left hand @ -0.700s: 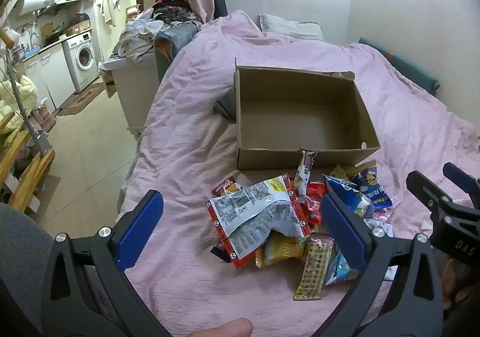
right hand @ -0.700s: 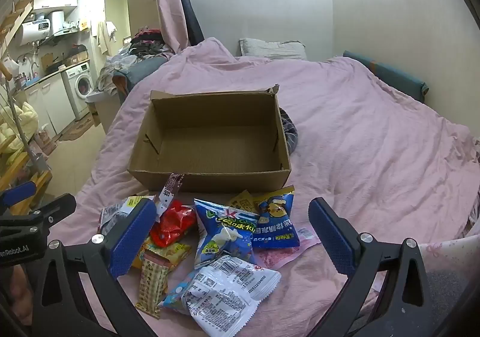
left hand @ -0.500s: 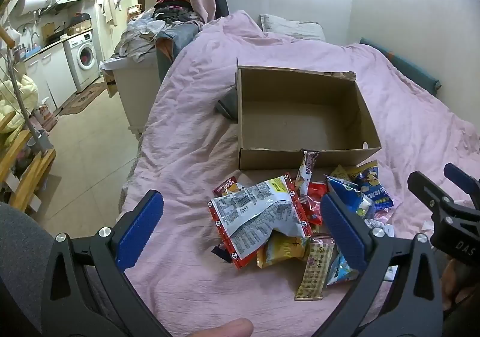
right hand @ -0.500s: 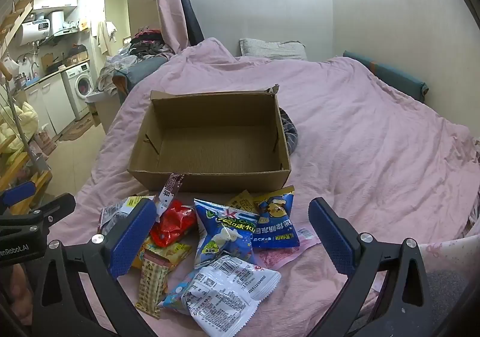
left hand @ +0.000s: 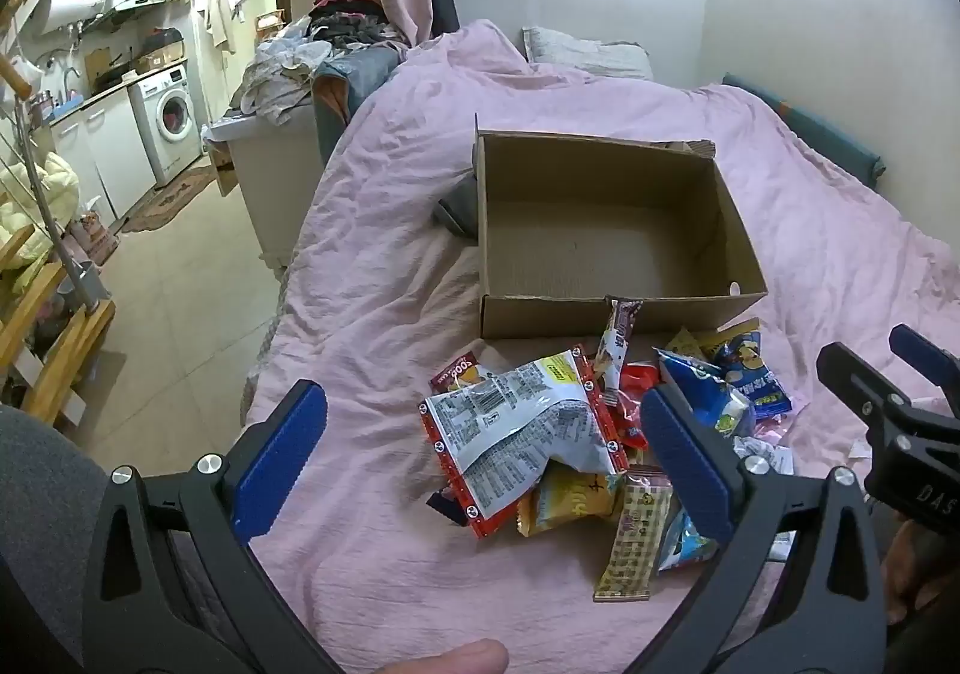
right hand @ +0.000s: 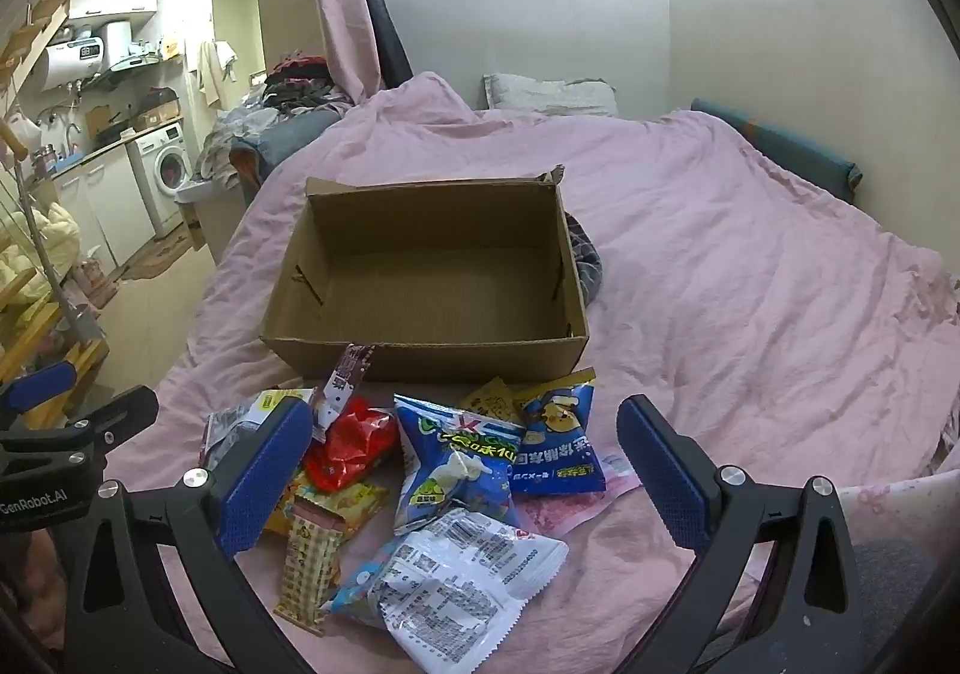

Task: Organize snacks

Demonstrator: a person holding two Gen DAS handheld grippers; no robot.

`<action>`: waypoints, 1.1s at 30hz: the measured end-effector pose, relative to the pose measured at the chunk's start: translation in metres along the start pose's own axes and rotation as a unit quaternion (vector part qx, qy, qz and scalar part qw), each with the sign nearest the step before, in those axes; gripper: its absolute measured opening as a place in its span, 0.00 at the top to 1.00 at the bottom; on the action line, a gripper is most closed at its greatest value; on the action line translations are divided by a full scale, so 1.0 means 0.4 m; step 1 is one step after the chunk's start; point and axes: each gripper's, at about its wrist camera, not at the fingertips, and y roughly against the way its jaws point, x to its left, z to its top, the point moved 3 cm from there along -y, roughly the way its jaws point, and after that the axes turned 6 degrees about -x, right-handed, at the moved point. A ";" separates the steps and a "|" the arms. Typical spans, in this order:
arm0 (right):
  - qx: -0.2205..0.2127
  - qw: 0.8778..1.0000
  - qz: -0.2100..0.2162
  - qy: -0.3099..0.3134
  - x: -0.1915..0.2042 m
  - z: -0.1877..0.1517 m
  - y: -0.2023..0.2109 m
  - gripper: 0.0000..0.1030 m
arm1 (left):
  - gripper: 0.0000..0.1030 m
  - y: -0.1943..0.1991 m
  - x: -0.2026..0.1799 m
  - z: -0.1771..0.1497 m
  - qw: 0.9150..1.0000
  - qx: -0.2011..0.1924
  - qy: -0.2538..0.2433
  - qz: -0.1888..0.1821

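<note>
snacks (right hand: 444, 470) | heaped below both grippers | left gripper (left hand: 480, 458) wide, unladen | right gripper (right hand: 462, 470) wide, unladen

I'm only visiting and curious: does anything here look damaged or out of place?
Yes. The box's far right corner is torn and ragged. One snack bar leans upright against its front wall, while the other snacks lie in a loose heap on the bed.

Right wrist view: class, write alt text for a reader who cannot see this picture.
An open gripper hovers over a pile of snack packets on a pink bedspread. Just beyond the pile stands an empty cardboard box, open at the top. The other gripper shows at the left edge, and a kitchen corner with a washing machine lies in the background.
</note>
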 end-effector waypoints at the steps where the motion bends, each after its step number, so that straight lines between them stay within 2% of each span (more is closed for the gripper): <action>1: 0.000 1.000 0.000 0.001 -0.001 0.001 0.002 0.00 | 0.00 0.000 0.002 -0.001 1.000 0.001 0.001 -0.001; 33: -0.002 1.000 -0.007 0.003 -0.001 0.007 0.006 0.00 | 0.00 0.002 -0.011 0.005 1.000 -0.001 0.001 -0.002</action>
